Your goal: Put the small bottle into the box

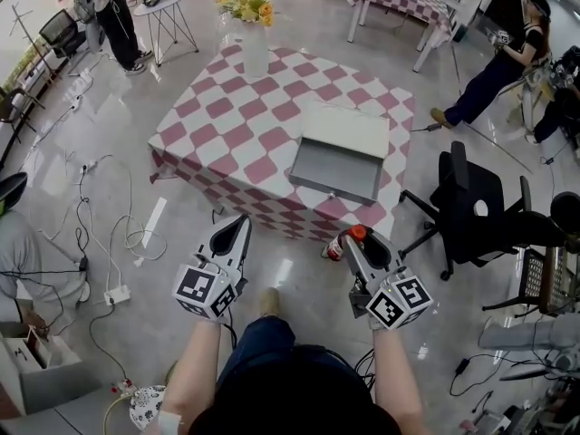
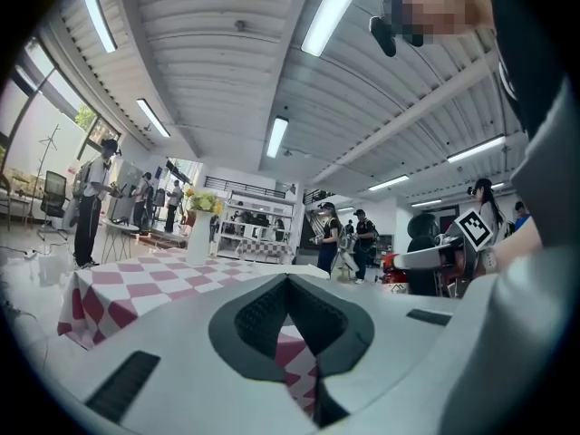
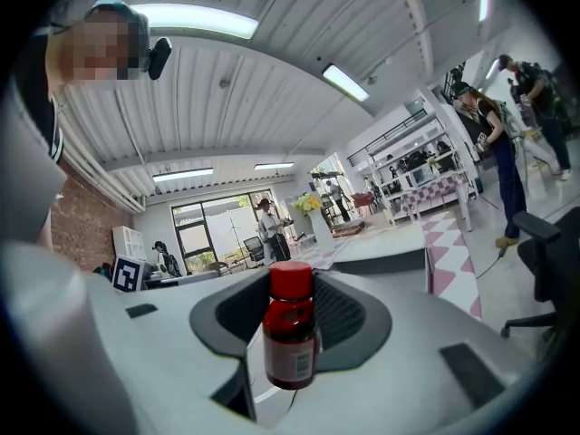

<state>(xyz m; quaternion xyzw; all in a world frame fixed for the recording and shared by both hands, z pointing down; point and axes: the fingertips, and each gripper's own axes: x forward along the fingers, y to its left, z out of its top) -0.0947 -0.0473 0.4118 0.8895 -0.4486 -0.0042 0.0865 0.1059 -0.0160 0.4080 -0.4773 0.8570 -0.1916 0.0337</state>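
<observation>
A small red bottle (image 1: 343, 243) with a red cap is held upright between the jaws of my right gripper (image 1: 350, 241), which is shut on it; in the right gripper view the bottle (image 3: 291, 338) stands in the middle between the pads. The box (image 1: 335, 169) is a shallow grey tray with its pale lid (image 1: 345, 130) open behind it. It lies on the near right part of the pink-and-white checkered table (image 1: 263, 116), ahead of both grippers. My left gripper (image 1: 241, 228) hangs level with the right one, short of the table's near edge, jaws together and nothing in them (image 2: 288, 284).
A white vase of yellow flowers (image 1: 255, 34) stands at the table's far side. A black office chair (image 1: 471, 208) is right of the table. Cables and a power strip (image 1: 116, 294) lie on the floor at left. People stand at the back left and right.
</observation>
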